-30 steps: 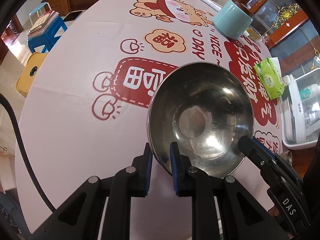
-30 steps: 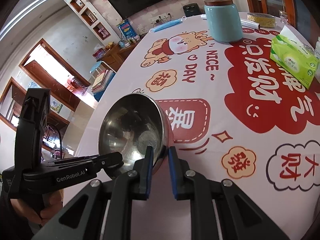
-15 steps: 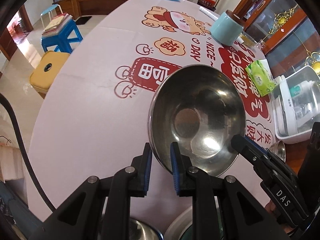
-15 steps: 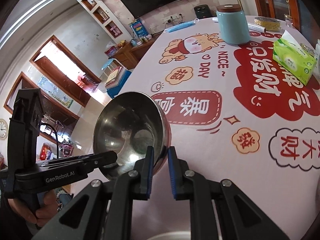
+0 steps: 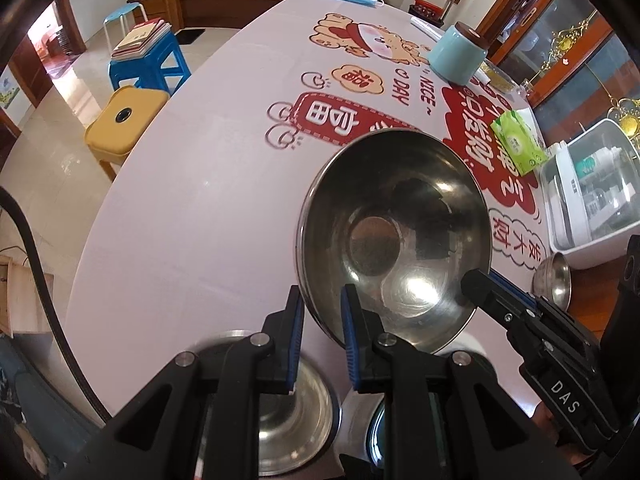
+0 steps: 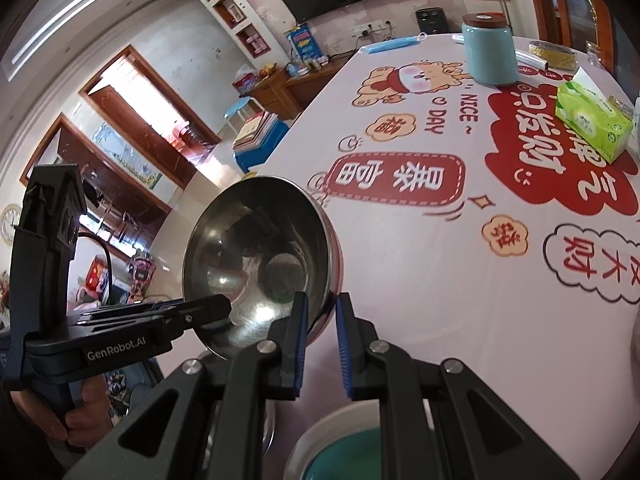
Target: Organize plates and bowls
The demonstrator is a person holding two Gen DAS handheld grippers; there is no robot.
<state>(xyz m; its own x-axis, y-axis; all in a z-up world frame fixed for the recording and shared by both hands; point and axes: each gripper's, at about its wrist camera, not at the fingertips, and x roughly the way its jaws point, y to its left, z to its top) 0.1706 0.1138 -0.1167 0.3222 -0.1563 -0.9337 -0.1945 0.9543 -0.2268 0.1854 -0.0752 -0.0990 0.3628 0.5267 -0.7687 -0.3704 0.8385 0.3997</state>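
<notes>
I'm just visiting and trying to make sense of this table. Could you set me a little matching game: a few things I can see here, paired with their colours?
Things:
1. bowl held by both grippers
2. lidded jar at the far end of the table
3. tissue pack
4. stool nearest the table edge

Colours:
A. yellow
B. shiny silver metal
C. green
D. pale teal

Pairs: 1-B, 2-D, 3-C, 4-A
</notes>
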